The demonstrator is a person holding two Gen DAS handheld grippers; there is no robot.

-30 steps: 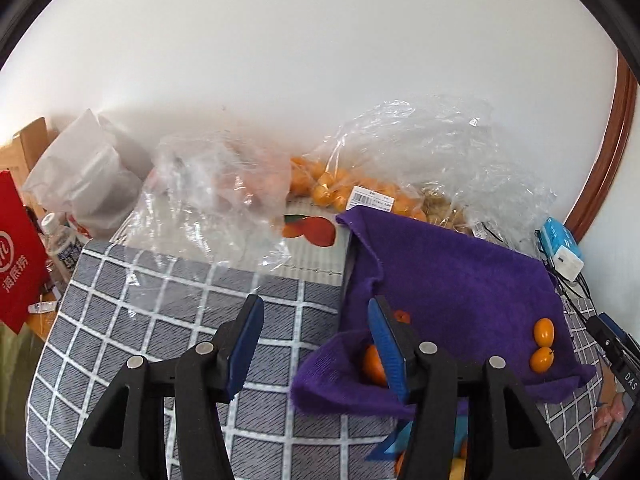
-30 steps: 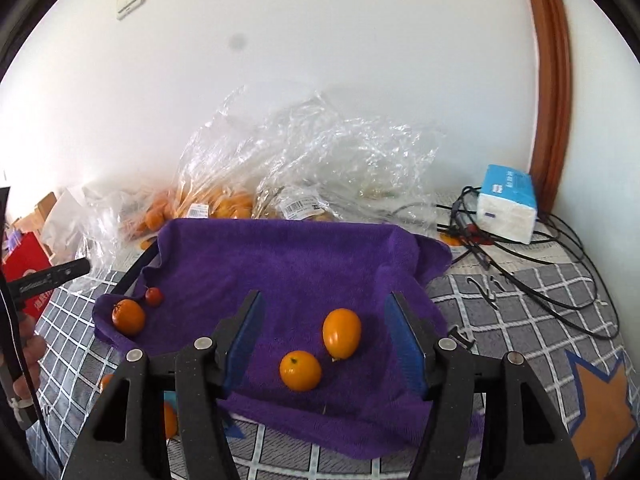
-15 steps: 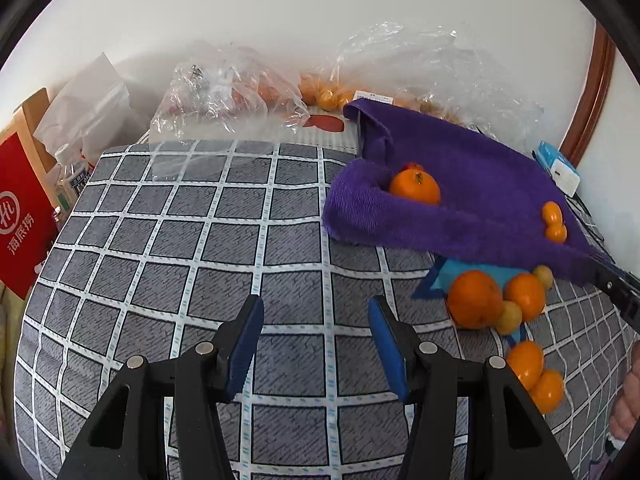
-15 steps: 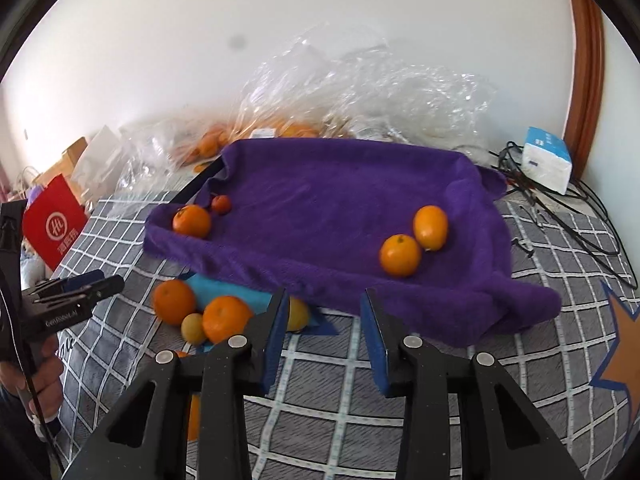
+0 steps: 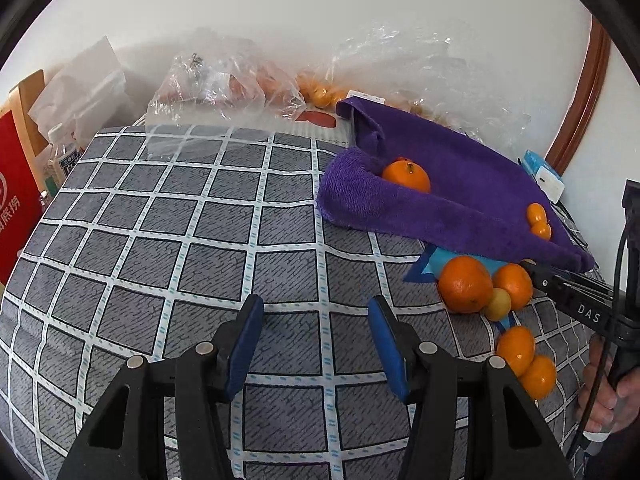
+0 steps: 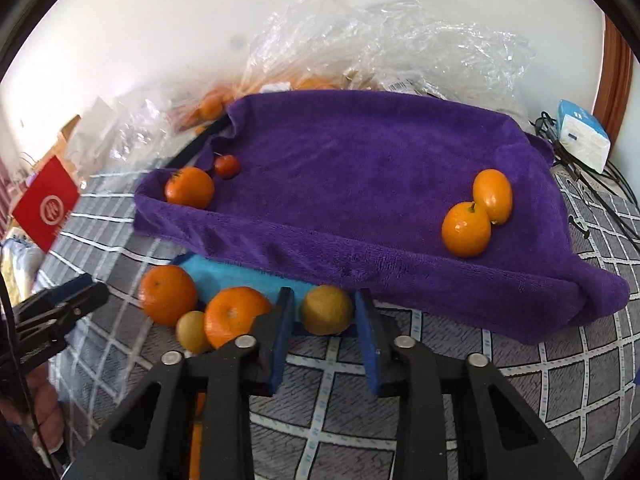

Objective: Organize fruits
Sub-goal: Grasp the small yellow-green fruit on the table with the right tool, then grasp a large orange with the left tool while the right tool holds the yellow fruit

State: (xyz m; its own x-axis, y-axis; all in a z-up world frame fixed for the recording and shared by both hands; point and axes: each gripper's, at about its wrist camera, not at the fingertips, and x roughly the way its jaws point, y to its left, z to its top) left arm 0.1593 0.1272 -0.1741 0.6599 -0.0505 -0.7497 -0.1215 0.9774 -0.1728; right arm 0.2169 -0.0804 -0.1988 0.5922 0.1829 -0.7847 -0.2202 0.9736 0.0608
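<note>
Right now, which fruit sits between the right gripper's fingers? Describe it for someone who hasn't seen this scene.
Find the purple towel. Below its front edge, fruit lies on the checked cloth. The right gripper is shut on the yellow-green fruit, duller than the orange tangerines to its left.

The left gripper hangs with its jaws apart over bare checked tabletop, nothing between them. Beyond it to the right lies a purple towel holding an orange. Just below the towel's near edge sits a cluster of oranges, where the right gripper reaches in.
</note>
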